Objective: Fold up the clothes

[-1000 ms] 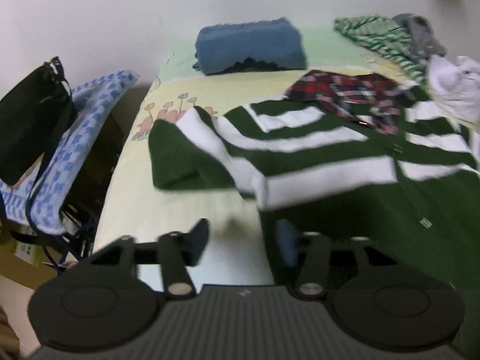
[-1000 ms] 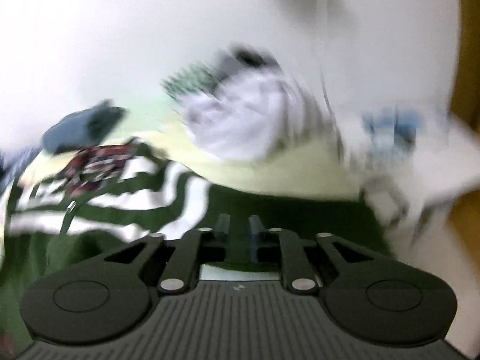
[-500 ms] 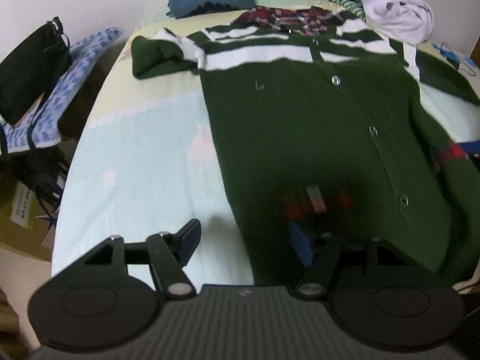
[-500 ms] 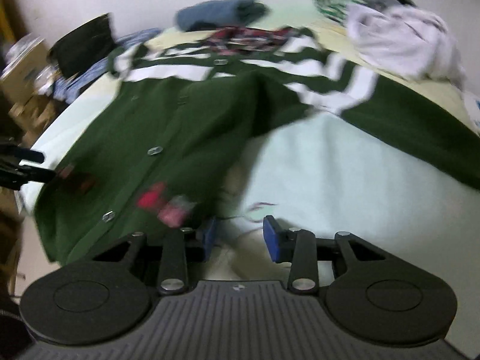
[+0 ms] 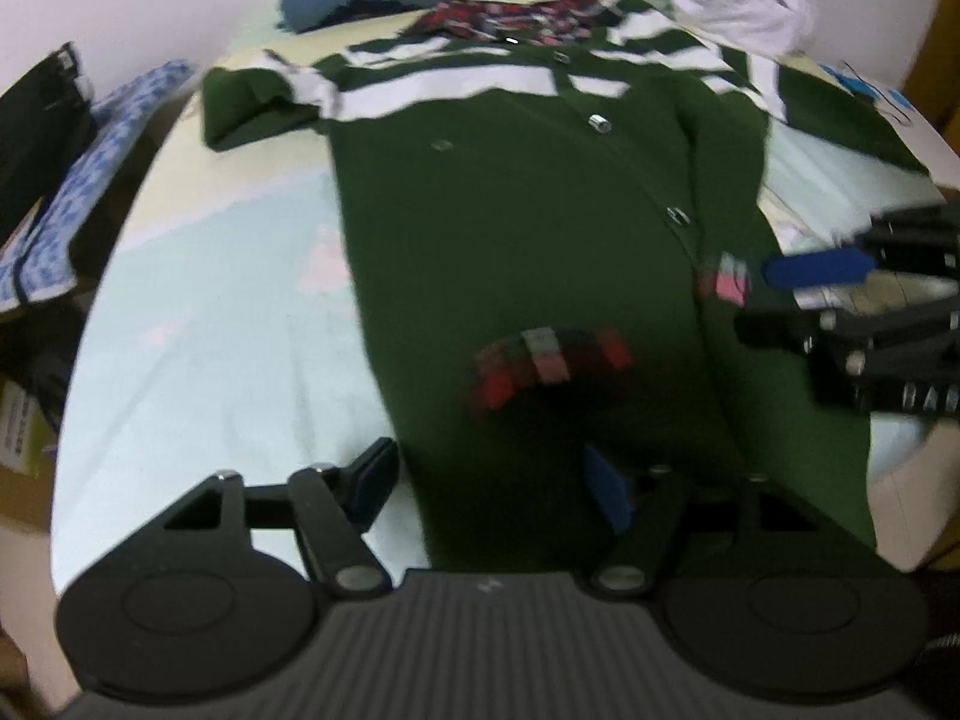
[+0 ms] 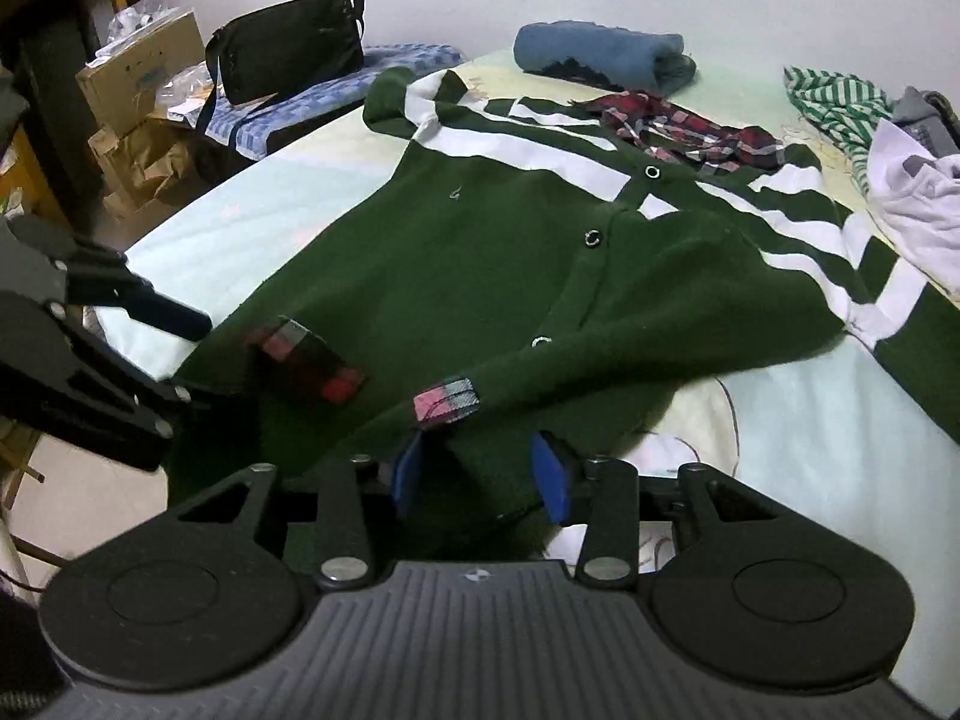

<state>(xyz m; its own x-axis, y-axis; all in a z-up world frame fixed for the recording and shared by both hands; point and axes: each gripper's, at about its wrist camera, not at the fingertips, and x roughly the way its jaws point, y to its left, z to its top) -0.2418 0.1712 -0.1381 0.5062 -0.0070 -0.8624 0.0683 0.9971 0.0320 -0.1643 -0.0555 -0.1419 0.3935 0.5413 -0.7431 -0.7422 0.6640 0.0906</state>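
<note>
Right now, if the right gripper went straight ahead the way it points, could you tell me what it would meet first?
Probably the green cardigan: its hem already lies between the open jaws of the right gripper, with a plaid pocket patch just ahead. Depth is uncertain.

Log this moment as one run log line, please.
step: hem pickup | left gripper: open, astride hem | right gripper: open, astride hem | dark green white-striped button cardigan: flat on bed

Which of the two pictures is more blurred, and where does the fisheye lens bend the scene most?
Left wrist view: motion blur smears the green cardigan, its plaid pocket trim and the right gripper at the edge. Right wrist view: sharper, snap buttons crisp; only the left gripper at the left edge is soft. Both views: the bed curves strongly toward the corners; lighting dim, no glare.
</note>
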